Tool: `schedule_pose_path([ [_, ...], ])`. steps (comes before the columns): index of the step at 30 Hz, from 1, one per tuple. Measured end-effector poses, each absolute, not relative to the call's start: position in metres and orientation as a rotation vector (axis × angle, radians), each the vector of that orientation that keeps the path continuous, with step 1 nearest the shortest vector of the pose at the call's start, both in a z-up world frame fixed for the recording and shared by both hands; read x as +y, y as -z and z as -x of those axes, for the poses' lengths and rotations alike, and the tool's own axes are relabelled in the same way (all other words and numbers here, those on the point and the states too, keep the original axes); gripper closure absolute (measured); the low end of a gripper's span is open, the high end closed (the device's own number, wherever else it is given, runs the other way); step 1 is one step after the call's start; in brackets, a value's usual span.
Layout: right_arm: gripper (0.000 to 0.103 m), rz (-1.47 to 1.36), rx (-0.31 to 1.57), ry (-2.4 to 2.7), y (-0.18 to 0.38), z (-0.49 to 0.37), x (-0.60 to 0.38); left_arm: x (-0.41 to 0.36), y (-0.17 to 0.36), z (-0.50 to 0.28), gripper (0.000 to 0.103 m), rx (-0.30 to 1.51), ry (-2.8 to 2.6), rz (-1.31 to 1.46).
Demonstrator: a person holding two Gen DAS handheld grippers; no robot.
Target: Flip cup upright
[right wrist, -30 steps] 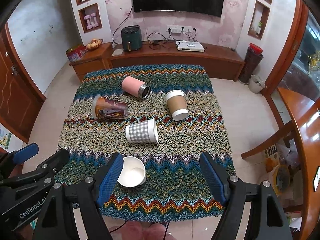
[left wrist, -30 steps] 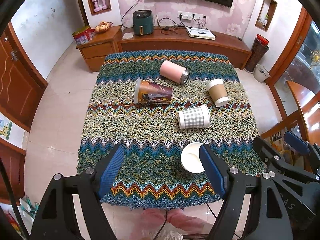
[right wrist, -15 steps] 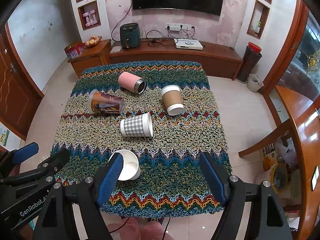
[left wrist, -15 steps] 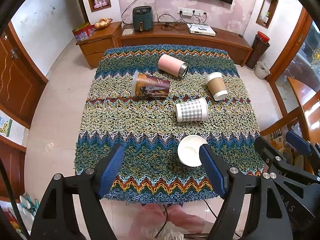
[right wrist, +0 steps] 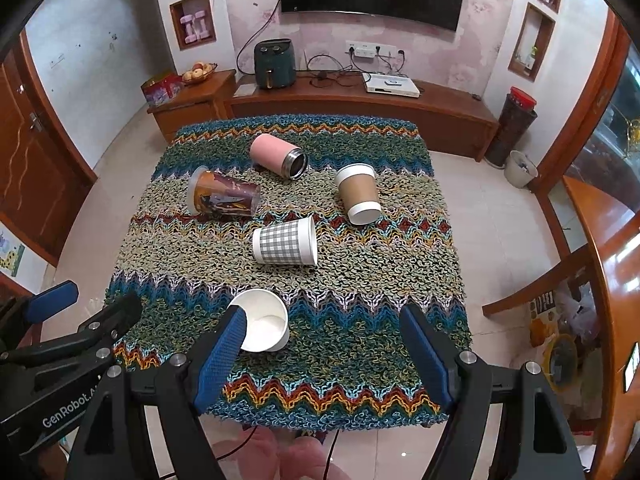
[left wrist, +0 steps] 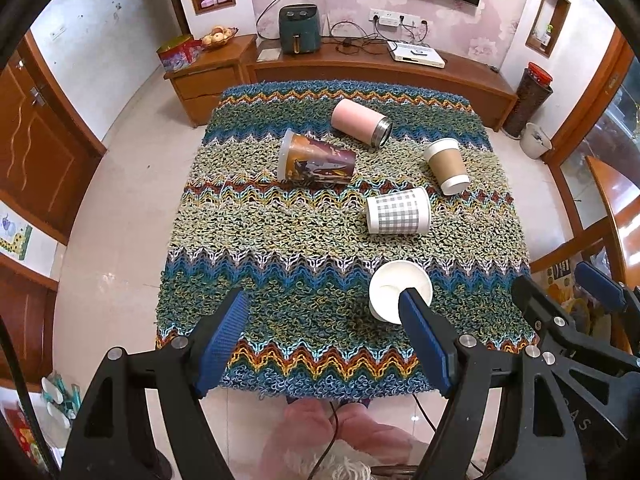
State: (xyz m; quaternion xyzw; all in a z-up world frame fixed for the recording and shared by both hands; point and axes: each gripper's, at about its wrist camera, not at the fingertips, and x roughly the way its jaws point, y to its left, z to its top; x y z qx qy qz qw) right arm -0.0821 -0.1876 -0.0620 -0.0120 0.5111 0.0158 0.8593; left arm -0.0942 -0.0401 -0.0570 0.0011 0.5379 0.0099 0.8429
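Both the left gripper (left wrist: 324, 336) and right gripper (right wrist: 322, 346) hung released at lower frame; the white paper cup (right wrist: 264, 320) lay tipped at centre.

left tool (left wrist: 323, 320) agape, white cup (left wrist: 394, 292) upright

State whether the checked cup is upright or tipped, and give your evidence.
Tipped. The checked cup lies on its side on the cloth, its rim facing right and its base facing left.

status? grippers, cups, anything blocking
Left gripper and right gripper open, empty, above the near table edge. Five cups down; white paper cup nearest, mouth toward cameras. Checked cup lies behind it; approach unobstructed.
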Motion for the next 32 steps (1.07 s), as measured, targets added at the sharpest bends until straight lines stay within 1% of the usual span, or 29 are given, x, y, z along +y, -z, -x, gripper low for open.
schedule_pose_path([
  [32,0.024,0.022,1.103,-0.053,0.068,0.082,-0.173,-0.025,0.063,0.097,0.022,1.158,-0.045,-0.008],
])
